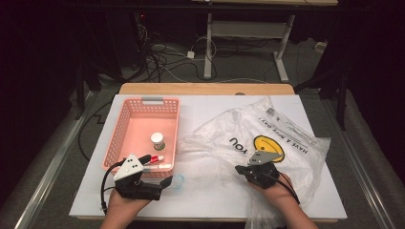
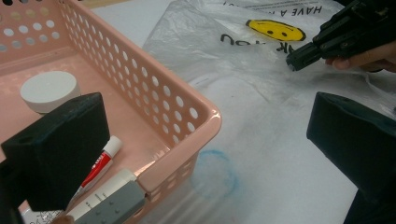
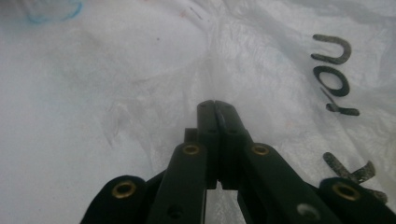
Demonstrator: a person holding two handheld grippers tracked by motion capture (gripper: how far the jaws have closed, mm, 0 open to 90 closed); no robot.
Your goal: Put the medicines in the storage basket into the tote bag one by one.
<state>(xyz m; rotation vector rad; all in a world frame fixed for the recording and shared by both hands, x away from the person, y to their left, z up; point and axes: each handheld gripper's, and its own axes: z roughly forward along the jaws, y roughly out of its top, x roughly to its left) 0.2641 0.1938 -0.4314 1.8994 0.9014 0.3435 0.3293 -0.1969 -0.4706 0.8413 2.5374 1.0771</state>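
Observation:
A clear plastic bag (image 1: 282,138) printed with a yellow smiley face (image 1: 268,145) lies crumpled on the right of the white table top (image 1: 210,107). My right gripper (image 3: 215,105) rests on the bag with its jaws pressed together, and the film puckers toward their tips. In the left gripper view, the right gripper (image 2: 294,63) points left over the bag (image 2: 261,107). My left gripper (image 1: 162,183) is open at the near right corner of the pink basket (image 1: 143,102), with nothing held between its jaws. Its jaws straddle that corner of the basket (image 2: 187,112).
The basket holds a white-lidded jar (image 1: 157,140), a red and white tube (image 2: 100,165) and a white and grey flat item (image 2: 112,200). A faint blue ring (image 2: 212,172) shows on the table beside the basket. Cables and a table frame lie on the floor beyond.

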